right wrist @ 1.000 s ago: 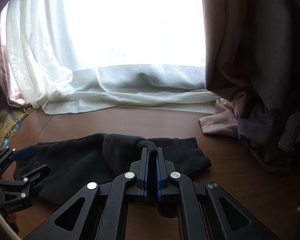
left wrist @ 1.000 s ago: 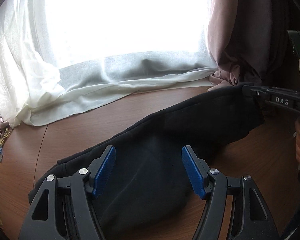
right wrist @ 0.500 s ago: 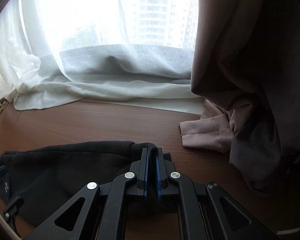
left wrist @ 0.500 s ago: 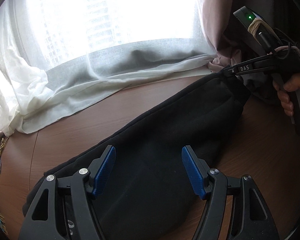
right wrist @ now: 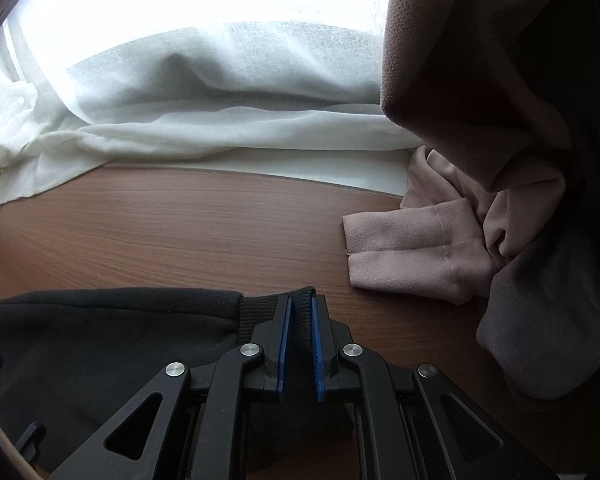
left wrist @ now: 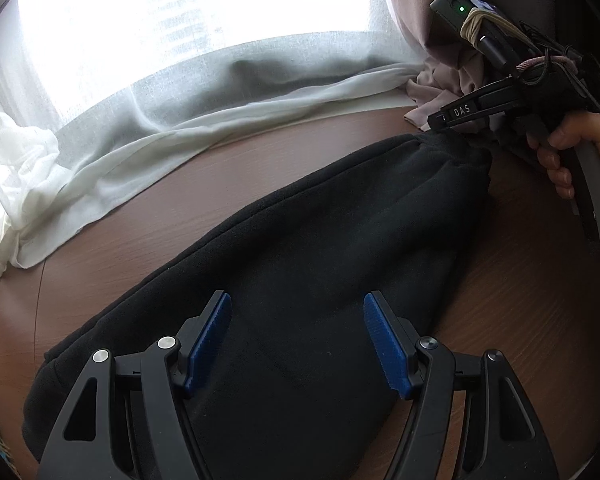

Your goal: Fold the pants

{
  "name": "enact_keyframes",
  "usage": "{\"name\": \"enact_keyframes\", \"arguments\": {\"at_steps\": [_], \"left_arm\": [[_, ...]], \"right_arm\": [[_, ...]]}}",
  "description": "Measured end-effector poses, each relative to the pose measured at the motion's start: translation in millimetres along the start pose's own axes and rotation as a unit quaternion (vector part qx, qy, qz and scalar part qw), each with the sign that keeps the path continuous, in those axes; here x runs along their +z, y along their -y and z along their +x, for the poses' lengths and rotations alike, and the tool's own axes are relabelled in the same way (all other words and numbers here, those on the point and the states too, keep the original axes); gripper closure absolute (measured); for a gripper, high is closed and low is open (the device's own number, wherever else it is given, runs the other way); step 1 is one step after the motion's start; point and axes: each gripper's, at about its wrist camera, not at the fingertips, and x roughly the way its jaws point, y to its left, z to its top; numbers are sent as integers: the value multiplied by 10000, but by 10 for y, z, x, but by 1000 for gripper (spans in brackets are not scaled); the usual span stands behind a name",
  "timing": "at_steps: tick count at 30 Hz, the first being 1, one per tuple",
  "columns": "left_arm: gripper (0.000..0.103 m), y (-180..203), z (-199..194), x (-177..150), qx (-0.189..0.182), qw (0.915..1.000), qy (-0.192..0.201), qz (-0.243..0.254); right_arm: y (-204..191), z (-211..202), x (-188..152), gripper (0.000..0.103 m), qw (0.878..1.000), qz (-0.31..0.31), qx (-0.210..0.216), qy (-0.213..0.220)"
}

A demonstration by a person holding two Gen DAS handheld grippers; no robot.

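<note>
Left wrist view, pants: the black pants point(left wrist: 320, 280) lie on the wooden table point(left wrist: 140, 224), running from 7 o'clock up to 1 o'clock; a second ago they sat bunched and shorter, now they are drawn out long.
Left wrist view, left gripper: the left gripper point(left wrist: 296, 320) hovers over the near end with its blue pads wide apart, holding nothing, as before.
Left wrist view, right gripper: the right gripper point(left wrist: 440, 122), at 2 o'clock, meets the far cuff; it has pulled away toward the pink curtain point(left wrist: 440, 84).
Right wrist view, right gripper: the right gripper point(right wrist: 299, 312) is clamped on the ribbed cuff point(right wrist: 300, 300) at 6 o'clock.
Right wrist view, surroundings: the white sheer curtain point(right wrist: 204, 120) lies at 11 o'clock.
Meaning: the leg looks stretched flat, probably ready for folding over.
</note>
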Motion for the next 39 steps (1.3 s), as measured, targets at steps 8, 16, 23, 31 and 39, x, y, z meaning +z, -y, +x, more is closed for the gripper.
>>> {"name": "enact_keyframes", "arguments": {"at_steps": [8,16,23,31,39], "left_arm": [[33,41,-91,-52,-87,9999,113,0],[31,126,-208,-150,76,9991,402,70],[30,56,-174,-162,473,9978,456,-72],[26,-21,-191,-241,681,9966,464,-89],[26,50,-228,-317,664,9968,437,59]], "right_arm": [[211,-441,-294,70,9942,720,-117,795],[366,-632,-931,69,9756,1790,635,1101],[372,-413,-1096,69,9616,2337,1067,965],[336,-163,-1057,69,9607,2397,1185,741],[276,-213,-1041,94,9623,2299,1188,839]]}}
